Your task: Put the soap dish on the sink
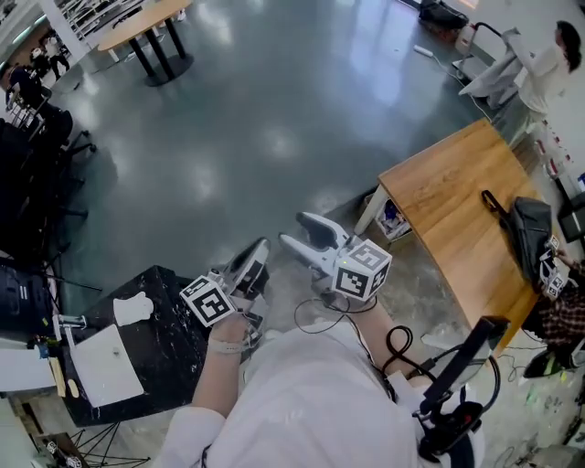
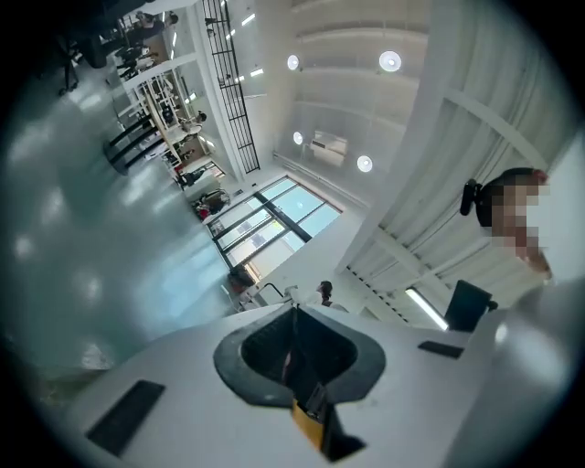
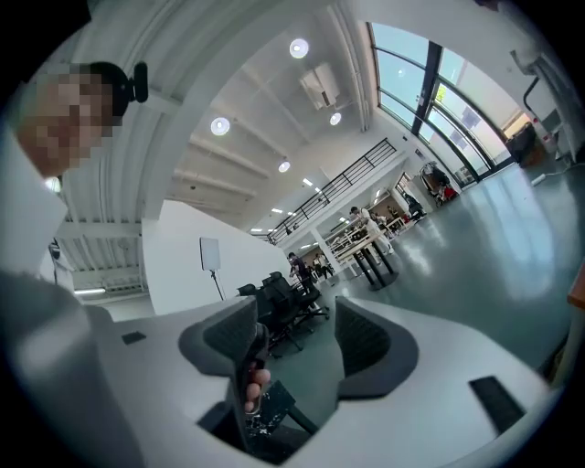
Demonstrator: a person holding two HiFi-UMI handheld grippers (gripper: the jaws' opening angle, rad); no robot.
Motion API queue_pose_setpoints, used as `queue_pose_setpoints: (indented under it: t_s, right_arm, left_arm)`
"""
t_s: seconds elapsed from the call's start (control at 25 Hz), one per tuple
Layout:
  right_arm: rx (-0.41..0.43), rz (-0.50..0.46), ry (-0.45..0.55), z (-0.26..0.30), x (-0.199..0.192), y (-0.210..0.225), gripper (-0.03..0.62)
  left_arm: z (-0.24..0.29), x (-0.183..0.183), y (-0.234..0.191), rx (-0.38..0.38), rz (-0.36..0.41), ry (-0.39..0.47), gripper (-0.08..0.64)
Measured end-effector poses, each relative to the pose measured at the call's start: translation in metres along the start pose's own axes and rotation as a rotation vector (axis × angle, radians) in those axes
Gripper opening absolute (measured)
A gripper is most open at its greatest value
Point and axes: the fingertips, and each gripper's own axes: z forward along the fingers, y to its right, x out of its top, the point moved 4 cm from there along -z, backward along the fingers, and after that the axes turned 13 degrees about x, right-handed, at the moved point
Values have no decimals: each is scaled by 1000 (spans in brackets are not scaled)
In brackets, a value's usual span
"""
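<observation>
Bright ceiling lights (image 2: pixel 389 61), glare on glossy floor (image 1: pixel 274 137), fisheye-darkened edges

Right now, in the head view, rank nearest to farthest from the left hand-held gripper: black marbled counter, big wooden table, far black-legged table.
From the left hand-held gripper:
1. Black marbled counter, just below-left.
2. Big wooden table, to the right.
3. Far black-legged table, top left.

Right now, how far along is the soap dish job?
Possibly done: a small white item lies on the black counter, though I can't tell it is the soap dish. In hand: nothing; left hand-held gripper shut and empty, right hand-held gripper open and empty, neither touching the counter. Left: cannot tell.
</observation>
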Motion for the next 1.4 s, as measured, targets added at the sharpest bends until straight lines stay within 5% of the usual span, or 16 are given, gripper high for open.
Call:
queue_pose_setpoints:
  t_s: [0.28, 0.44, 1.4]
  right_arm:
    - [-5, 31, 159, -35, 19, -7, 165]
    - [20, 57, 220, -37, 24, -11, 144]
    - [77, 176, 198, -9, 0, -13, 97]
  left_arm:
    - [11, -13, 20, -64, -18, -19, 8]
    - [10, -16, 24, -83, -23, -30, 8]
    - [-22, -13, 10, -9, -52, 40, 8]
